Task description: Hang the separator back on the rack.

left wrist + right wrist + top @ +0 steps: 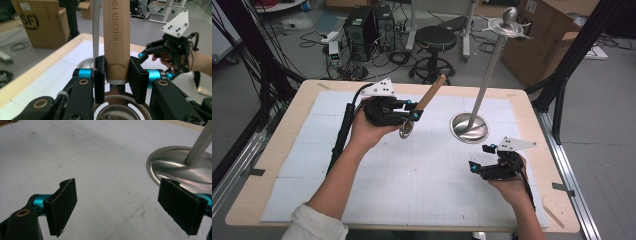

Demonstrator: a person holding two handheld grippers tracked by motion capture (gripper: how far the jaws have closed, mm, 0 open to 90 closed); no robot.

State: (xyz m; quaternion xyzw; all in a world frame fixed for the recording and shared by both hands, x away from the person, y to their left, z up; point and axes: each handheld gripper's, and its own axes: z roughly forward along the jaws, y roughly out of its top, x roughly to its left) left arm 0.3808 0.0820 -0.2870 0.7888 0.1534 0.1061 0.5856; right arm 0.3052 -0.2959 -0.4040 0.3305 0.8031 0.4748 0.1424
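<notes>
holding: the left gripper (pixel 411 111) has its jaws clamped on the wooden handle (pixel 116 37) of a kitchen tool, just above its round metal head (pixel 406 131)
place: raised over the white mat (pixel 412 170), left of the metal stand (pixel 469 127)
handling: likely stiff, light, head-heavy; grip low on the wood
right gripper (pixel 482 157): jaws apart, empty, near right

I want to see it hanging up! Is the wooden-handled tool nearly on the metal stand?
Picked up: the left claw grips the wooden handle, off the table. In hand: it is held beside the stand. Left: reaching the hooks on top. The right claw waits open near the base.
</notes>
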